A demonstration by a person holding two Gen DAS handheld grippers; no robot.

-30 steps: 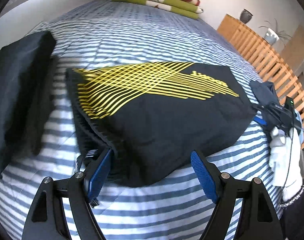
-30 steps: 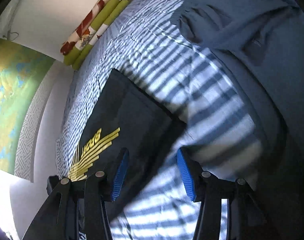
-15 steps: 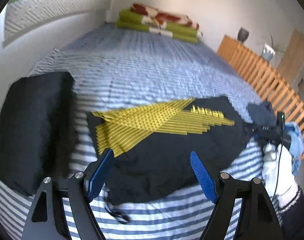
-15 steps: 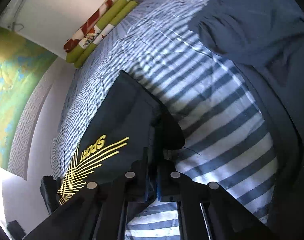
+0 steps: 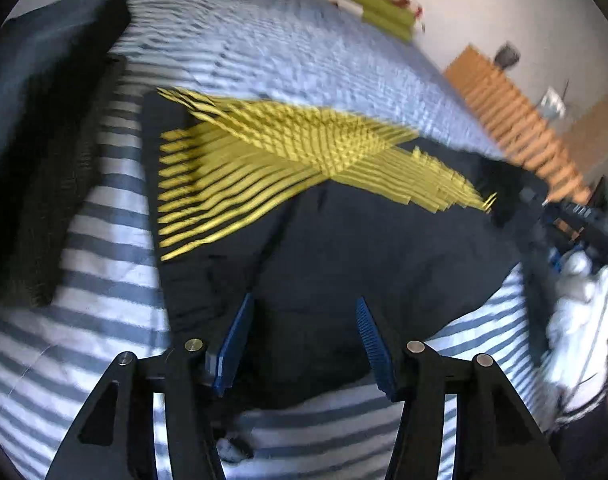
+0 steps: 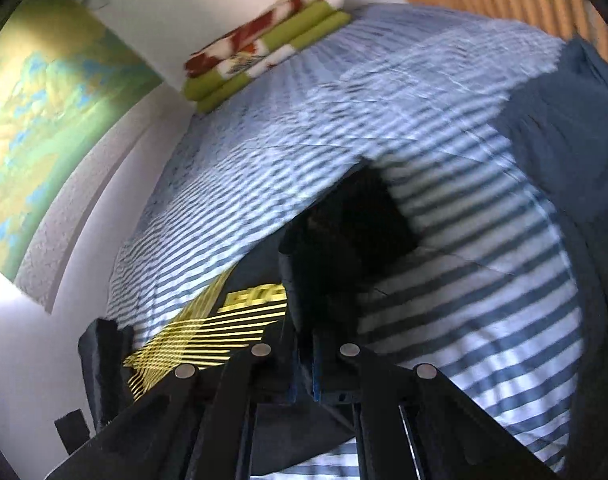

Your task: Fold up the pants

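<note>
Right hand-held gripper [image 6: 304, 364] clamped on the black pants [image 6: 343, 232]; left hand-held gripper [image 5: 304, 344], jaws just closing partway, straddles their near edge unpressed

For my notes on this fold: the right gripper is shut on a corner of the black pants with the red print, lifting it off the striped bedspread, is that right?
Not quite: the print is yellow, not red, as both wrist views show. The rest holds: in the right wrist view the right gripper is shut on a corner of the black pants, lifting it off the striped bedspread.
</note>
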